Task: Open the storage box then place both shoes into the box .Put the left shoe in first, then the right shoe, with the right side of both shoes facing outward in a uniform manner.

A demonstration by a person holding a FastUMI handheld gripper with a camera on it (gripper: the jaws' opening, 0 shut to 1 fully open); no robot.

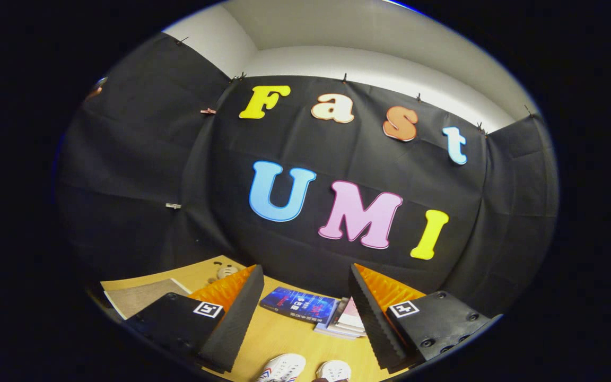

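Note:
My gripper is open, held above a wooden table, with a wide gap and nothing between its fingers. Two white shoes lie side by side on the table below that gap, only their tips showing: one with coloured stripes and the other to its right.
Ahead of the fingers, by the black cloth wall, lie a blue book and a small stack of books. A grey board sits beyond the left finger, with a small pale object near the table's far corner.

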